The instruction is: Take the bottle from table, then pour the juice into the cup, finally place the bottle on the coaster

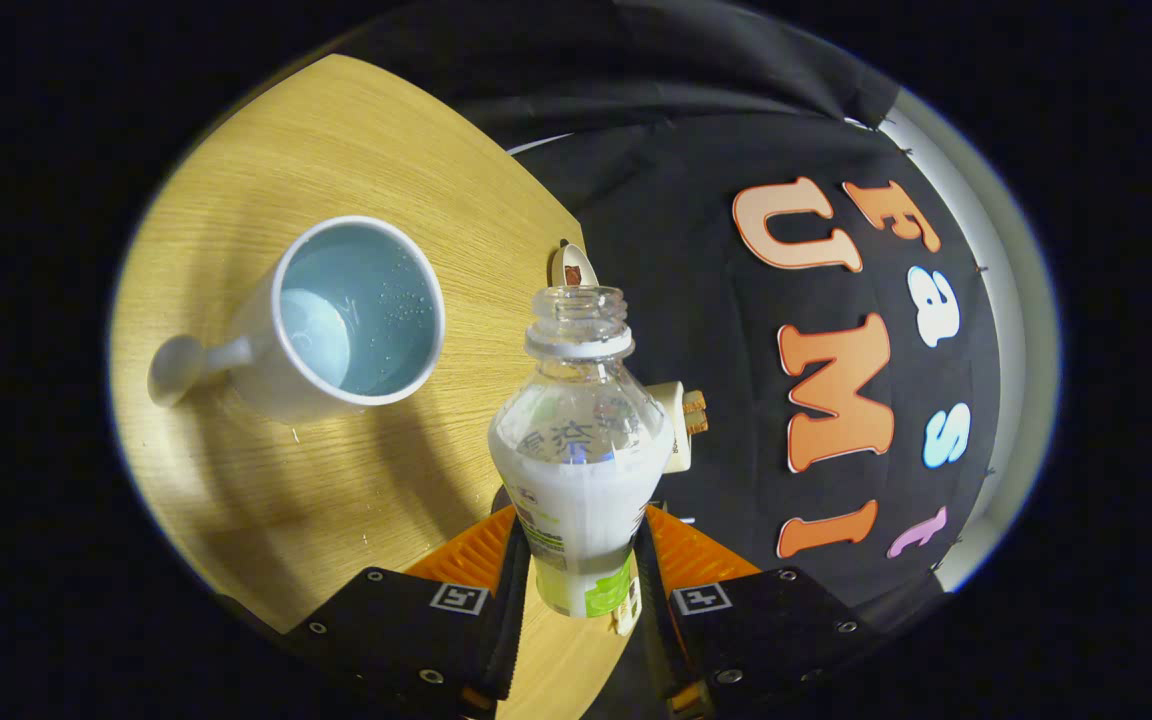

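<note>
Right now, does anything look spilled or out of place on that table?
Yes, slightly. A few small droplets lie on the wooden table near the white mug, and more cling inside the mug. The uncapped bottle, clamped between the gripper fingers, leans toward the mug.

Handheld gripper [581,590] — two broad finger mounts

Each mount carries a square black-and-white tag and small round screws — ribbed faces line the inner sides.

Warm overhead light, heavy fisheye warp

The table [336,150] glows bright near the cup [346,320], which casts a soft shadow toward the fingers; everything past the cup bends hard, focus stays sharp.
</note>
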The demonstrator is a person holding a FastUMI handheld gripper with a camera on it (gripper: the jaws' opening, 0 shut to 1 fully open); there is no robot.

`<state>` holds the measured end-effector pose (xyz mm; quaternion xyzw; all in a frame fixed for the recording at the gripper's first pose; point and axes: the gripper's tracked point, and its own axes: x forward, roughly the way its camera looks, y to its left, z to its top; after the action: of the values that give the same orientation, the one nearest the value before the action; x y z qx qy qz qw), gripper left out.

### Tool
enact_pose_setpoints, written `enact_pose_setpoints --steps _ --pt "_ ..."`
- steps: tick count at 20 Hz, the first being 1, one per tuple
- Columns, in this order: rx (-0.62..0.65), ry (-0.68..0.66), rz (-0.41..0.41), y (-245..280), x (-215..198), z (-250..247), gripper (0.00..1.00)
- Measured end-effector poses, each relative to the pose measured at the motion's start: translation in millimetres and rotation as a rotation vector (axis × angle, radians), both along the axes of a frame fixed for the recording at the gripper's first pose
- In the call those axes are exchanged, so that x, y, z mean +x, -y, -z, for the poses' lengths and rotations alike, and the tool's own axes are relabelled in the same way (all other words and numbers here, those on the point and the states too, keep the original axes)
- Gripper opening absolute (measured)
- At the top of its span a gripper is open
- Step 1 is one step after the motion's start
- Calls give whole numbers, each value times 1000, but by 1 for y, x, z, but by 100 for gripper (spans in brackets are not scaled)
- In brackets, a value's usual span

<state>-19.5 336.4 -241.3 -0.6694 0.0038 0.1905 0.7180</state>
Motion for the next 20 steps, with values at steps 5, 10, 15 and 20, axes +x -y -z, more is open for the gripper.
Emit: enact_pose_setpoints --steps 5,10,15,20 --pt "-88 49 -67 -4 -4 -1 53" --pt "-163 103 -119 -7 -3 -5 52" --pt "-219 128 -159 -8 0 -8 52" --pt "-299 164 -214 -10 7 -12 52"
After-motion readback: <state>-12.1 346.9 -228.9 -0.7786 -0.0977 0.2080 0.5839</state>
